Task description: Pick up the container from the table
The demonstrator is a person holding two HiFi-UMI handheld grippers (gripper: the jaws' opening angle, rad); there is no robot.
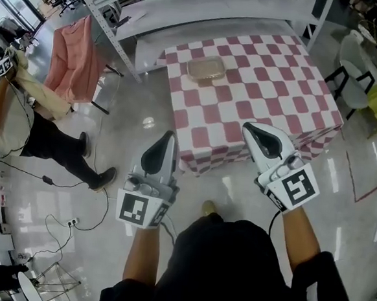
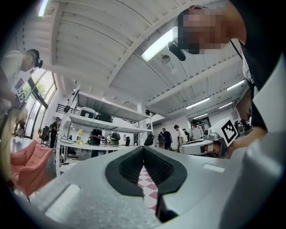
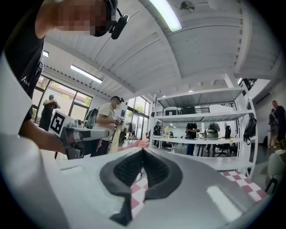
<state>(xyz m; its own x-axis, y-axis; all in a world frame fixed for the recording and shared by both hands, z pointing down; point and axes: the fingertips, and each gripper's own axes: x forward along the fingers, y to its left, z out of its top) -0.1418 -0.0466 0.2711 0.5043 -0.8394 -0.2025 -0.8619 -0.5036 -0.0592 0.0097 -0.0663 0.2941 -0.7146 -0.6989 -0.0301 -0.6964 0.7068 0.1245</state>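
In the head view a clear, shallow plastic container (image 1: pixel 206 70) sits near the far left corner of a table under a red-and-white checked cloth (image 1: pixel 271 88). Both grippers are held over the floor, short of the table's near edge and well away from the container. My left gripper (image 1: pixel 169 134) is shut with nothing in it, its pads meeting at the tip (image 2: pixel 143 148). My right gripper (image 1: pixel 248 126) is also shut and empty (image 3: pixel 143 150). Only a strip of the checked cloth (image 2: pixel 149 190) shows below the jaws in the gripper views; the container is hidden there.
A person (image 1: pixel 47 135) stands on the floor at the left, beside a pink chair (image 1: pixel 75 56). A metal shelving rack (image 1: pixel 119 37) runs behind the table's left side. A white chair (image 1: pixel 353 78) stands to the table's right. Cables (image 1: pixel 72 222) lie on the floor at the lower left.
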